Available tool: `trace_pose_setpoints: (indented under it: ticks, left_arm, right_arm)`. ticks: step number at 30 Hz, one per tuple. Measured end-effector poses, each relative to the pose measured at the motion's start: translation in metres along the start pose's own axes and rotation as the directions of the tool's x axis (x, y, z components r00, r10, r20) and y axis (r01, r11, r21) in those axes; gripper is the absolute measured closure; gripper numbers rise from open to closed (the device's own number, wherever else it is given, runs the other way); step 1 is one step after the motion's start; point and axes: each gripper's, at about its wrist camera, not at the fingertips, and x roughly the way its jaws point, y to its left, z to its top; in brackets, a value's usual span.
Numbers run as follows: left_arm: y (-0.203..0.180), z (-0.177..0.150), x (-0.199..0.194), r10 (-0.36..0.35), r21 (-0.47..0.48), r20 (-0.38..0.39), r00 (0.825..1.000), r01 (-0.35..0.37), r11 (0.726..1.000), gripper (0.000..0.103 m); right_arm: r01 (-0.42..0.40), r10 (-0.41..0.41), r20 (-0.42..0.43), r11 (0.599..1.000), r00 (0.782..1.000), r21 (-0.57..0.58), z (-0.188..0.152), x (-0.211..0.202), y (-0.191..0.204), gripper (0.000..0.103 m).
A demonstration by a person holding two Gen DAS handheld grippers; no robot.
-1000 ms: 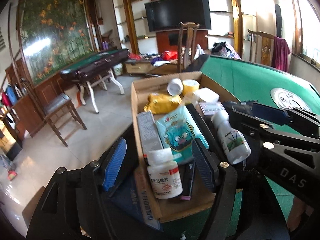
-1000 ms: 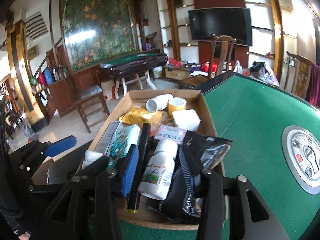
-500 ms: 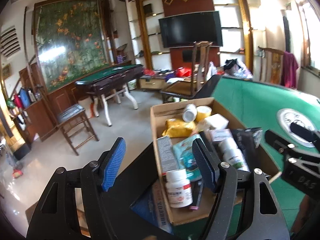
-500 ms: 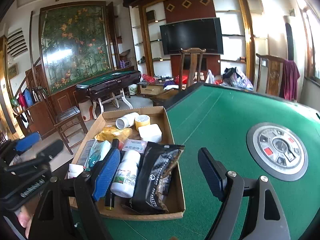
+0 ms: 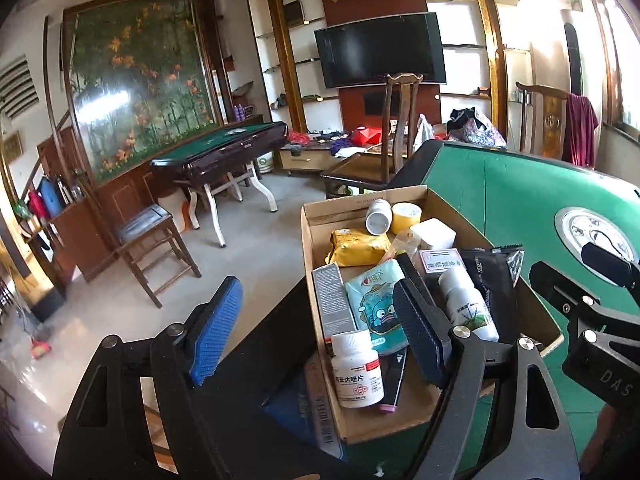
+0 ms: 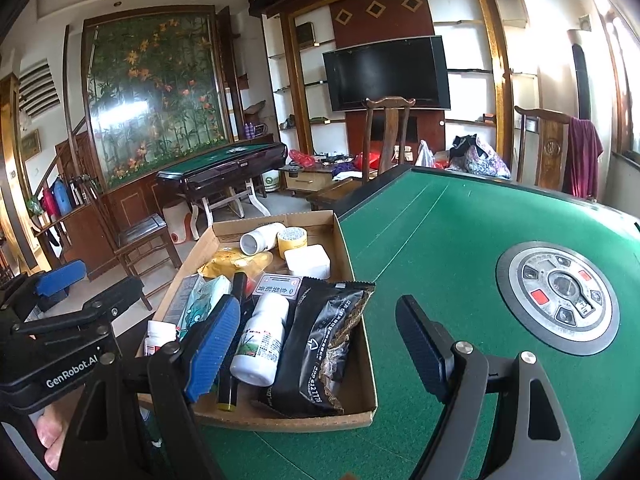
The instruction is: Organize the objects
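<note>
Box: a shallow cardboard box (image 6: 362,368) sits at the near left corner of the green worktop (image 6: 440,248), its near left corner at the worktop's edge and seemingly jutting past it.
Contents: a white bottle with a green label (image 6: 262,342) lies beside a black foil packet (image 6: 320,344); a small white pill bottle (image 5: 356,366) stands at the near left corner; a blue cartoon pouch (image 5: 374,300), a yellow packet (image 5: 358,246) and a tape roll (image 5: 406,216) fill the rest.
Left tongs (image 5: 320,330): opening, nothing between the pads, held short of the box.
Right tongs (image 6: 320,350): wide, gripping nothing; box and packet show through the gap without contact.
Stage: likely everything is already boxed and both tools are clear.
Risk, box: a nudge on the near rim could tip the box off the worktop, since the corner looks unsupported.
Risk, pill bottle: upright at the edge, it could topple if a finger brushes it.
Risk, packet: leaning on the right wall, it may slide out.
</note>
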Motion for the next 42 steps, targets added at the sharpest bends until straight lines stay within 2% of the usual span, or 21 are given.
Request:
trace_pose_setpoints:
  ticks: [18, 42]
  left_arm:
    - [-0.005, -0.006, 0.009, -0.020, 0.026, -0.045, 0.999, 0.021, 0.999, 0.024]
    - [0.004, -0.006, 0.011, -0.015, 0.004, -0.046, 0.999, 0.015, 1.000, 0.024]
  right_arm:
    - [-0.004, 0.004, 0.003, 1.000, 1.000, -0.010, -0.002, -0.002, 0.007, 0.022]
    - [-0.006, 0.006, 0.006, 1.000, 1.000, -0.019, -0.001, -0.006, 0.011, 0.022]
